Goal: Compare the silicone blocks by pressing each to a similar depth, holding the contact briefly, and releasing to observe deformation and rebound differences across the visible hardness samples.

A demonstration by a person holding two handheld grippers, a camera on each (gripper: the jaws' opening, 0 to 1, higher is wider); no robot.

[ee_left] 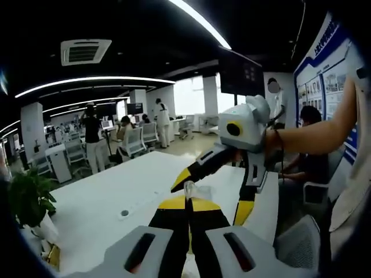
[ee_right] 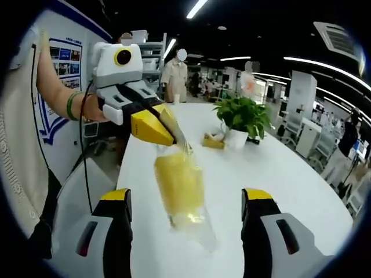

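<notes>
Open-plan office, long white table (ee_right: 278,174) running far. Potted plant (ee_right: 243,119) far right on table. Left gripper (ee_right: 152,124) closed on top edge of translucent yellow silicone block (ee_right: 179,188), holding it tilted above table. Right gripper (ee_right: 185,211): jaws wide apart, empty, flanking block's near end. Risk, as judged: thin-edge pinch slips, or right-jaw squeeze twists the hanging block, giving uneven press depth.

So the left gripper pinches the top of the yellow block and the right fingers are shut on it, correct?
No. The left gripper pinches the top of the yellow block, but the right gripper is open, its fingers apart either side of it, as the right gripper view shows.
</notes>
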